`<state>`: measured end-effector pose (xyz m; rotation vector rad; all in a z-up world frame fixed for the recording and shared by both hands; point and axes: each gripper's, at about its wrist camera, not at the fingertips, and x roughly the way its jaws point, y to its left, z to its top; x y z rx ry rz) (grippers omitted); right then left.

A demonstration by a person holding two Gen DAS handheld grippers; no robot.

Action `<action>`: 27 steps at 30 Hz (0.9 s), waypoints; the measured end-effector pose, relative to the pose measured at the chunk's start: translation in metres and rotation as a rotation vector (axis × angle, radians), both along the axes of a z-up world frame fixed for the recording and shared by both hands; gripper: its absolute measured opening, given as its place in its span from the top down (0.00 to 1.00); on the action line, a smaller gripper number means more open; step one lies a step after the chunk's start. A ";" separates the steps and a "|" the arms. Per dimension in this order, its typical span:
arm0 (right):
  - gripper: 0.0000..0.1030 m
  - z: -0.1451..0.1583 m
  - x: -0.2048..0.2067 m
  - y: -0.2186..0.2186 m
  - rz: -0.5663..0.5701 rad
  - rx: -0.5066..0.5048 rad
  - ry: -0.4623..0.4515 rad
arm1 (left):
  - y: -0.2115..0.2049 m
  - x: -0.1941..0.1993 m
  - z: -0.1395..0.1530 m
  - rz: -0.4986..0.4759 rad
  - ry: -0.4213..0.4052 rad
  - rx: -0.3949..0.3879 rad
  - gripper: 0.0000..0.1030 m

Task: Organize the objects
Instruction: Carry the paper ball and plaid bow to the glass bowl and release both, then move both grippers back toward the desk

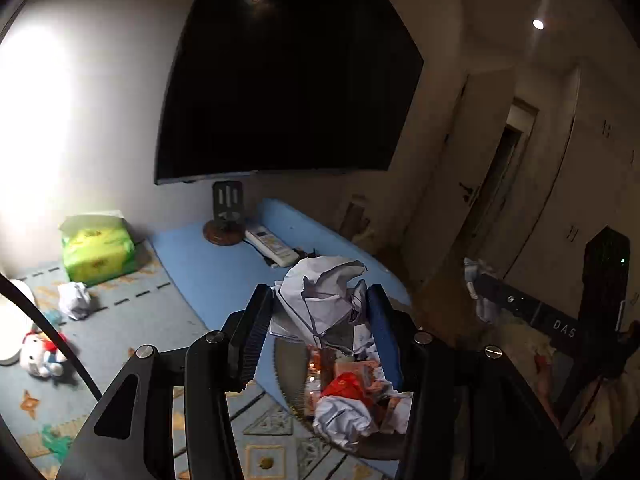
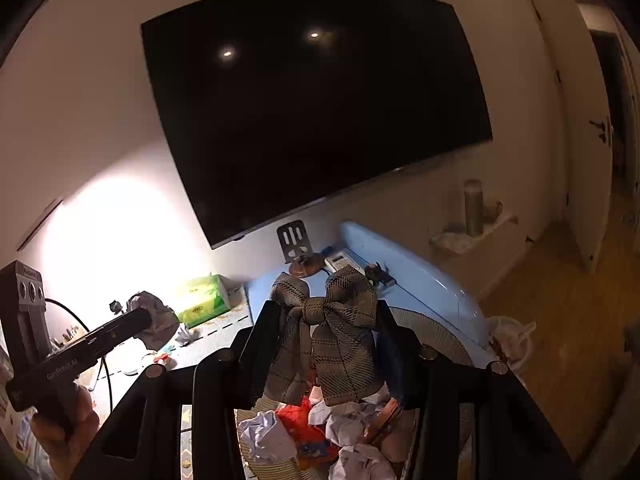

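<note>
My left gripper (image 1: 318, 312) is shut on a crumpled ball of white paper (image 1: 320, 300) and holds it above a round woven basket (image 1: 290, 376) holding paper balls and red wrappers. My right gripper (image 2: 328, 320) is shut on a brown plaid fabric bow (image 2: 332, 320), held over the same basket (image 2: 440, 332). The left gripper with its paper (image 2: 154, 318) shows at the left of the right wrist view. The right gripper (image 1: 480, 292) shows at the right of the left wrist view, with pale fabric at its tip.
A large dark TV (image 1: 288, 80) hangs on the wall. On the blue mat lie a phone stand (image 1: 226, 216) and a white remote (image 1: 272, 246). A green tissue pack (image 1: 96, 250), another paper ball (image 1: 74, 300) and a plush toy (image 1: 40, 354) lie at the left.
</note>
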<state>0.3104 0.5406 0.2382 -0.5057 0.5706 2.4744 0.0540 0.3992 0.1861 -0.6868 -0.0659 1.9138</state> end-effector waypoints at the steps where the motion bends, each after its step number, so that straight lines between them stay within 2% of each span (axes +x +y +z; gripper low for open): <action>1: 0.55 -0.004 -0.003 0.007 0.000 -0.016 -0.004 | 0.009 -0.004 -0.006 -0.017 -0.039 0.016 0.52; 2: 0.54 -0.008 -0.007 0.012 -0.004 -0.024 -0.010 | 0.017 -0.006 -0.011 -0.028 -0.074 0.034 0.47; 3: 0.44 -0.012 -0.010 0.016 -0.005 -0.025 -0.023 | 0.026 -0.008 -0.017 -0.044 -0.104 0.035 0.40; 4: 0.38 -0.016 -0.013 0.019 -0.011 -0.017 -0.036 | 0.033 -0.009 -0.024 -0.058 -0.130 0.025 0.23; 5: 0.34 -0.020 -0.013 0.021 -0.031 -0.006 -0.042 | 0.035 -0.012 -0.031 -0.064 -0.153 0.022 0.19; 7: 0.33 -0.027 -0.012 0.024 -0.040 -0.008 -0.051 | 0.032 -0.014 -0.045 -0.074 -0.197 0.022 0.19; 11: 0.33 -0.036 -0.007 0.029 0.004 -0.080 -0.043 | 0.017 -0.020 -0.060 -0.074 -0.272 0.016 0.19; 13: 0.33 -0.035 -0.006 0.023 0.038 -0.086 -0.036 | 0.001 -0.018 -0.058 -0.064 -0.260 0.012 0.19; 16: 0.33 -0.031 -0.007 -0.003 0.095 -0.062 -0.021 | -0.032 -0.011 -0.047 -0.011 -0.197 -0.012 0.19; 18: 0.33 -0.028 -0.015 -0.023 0.148 -0.036 -0.026 | -0.063 -0.007 -0.038 0.046 -0.146 -0.023 0.19; 22: 0.33 -0.024 -0.037 -0.070 0.276 0.012 -0.041 | -0.132 -0.009 -0.025 0.142 -0.102 -0.005 0.19; 24: 0.33 -0.023 -0.052 -0.096 0.348 0.025 -0.048 | -0.167 -0.011 -0.024 0.194 -0.074 -0.039 0.16; 27: 0.33 -0.025 -0.080 -0.130 0.459 0.020 -0.039 | -0.214 -0.018 -0.035 0.329 -0.039 -0.093 0.10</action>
